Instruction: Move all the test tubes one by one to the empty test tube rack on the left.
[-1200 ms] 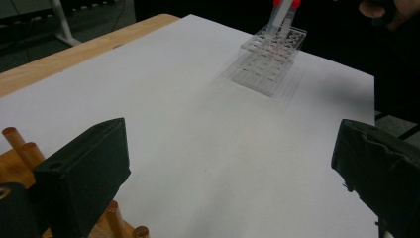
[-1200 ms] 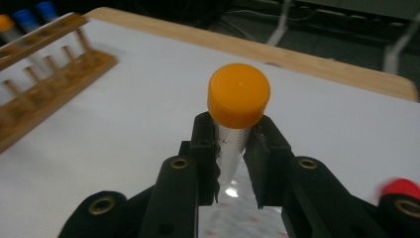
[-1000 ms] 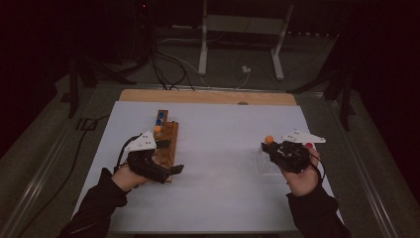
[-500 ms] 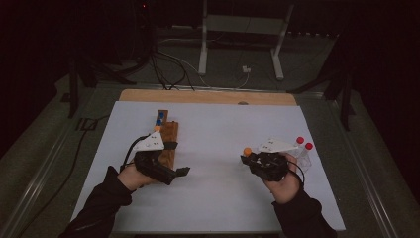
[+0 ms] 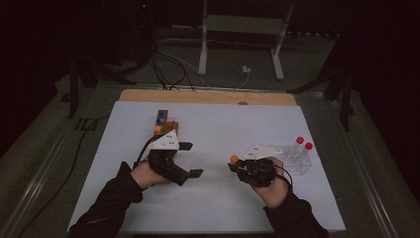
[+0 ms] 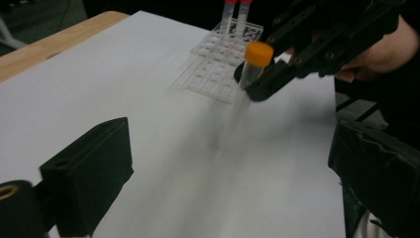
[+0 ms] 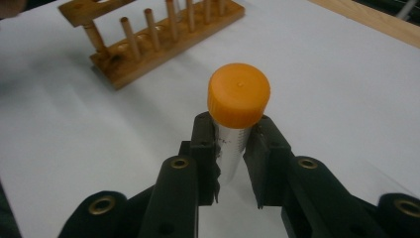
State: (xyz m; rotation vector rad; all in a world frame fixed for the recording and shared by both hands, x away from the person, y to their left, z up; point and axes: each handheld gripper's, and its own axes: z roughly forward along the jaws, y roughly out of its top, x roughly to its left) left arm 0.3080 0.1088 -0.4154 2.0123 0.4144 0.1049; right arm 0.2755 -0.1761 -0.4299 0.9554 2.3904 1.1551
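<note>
Working over a white-covered table [image 5: 223, 124], bare through the middle. Noting a wooden rack [image 5: 163, 124] at the far left, pegs upright, a few blue and orange caps showing in it, just beyond the left claw [image 5: 190, 159]. Noting a clear plastic rack [image 5: 297, 161] at the right, with two red-capped tubes [image 5: 303, 146] standing upright in it, just beside the right hand.

Reading the left claw as wide, with nothing between its jaws, hovering over bare sheet and pointed toward the middle. Reading the right claw [image 7: 233, 148] as narrow, clamped on a tube [image 7: 238, 94] with an orange screw cap, held above the middle of the table between the two racks and touching neither.

Judging the tube light, stiff and thin-walled, of clear plastic. Smooth and round, so prone to slip or swivel in the pads. Unlikely to shatter, yet liable to crack or squirt out under a hard squeeze. Gripping best on the straight body just under the cap, with the cap rim as a stop against sliding down. Avoiding the cap itself, likely to turn. Keeping it upright in case of contents, none discernible.

Minding the left claw, near the way toward the wooden rack, and that rack's upright pegs. Minding also the red-capped tubes and the light clear rack, easily knocked or shifted.
</note>
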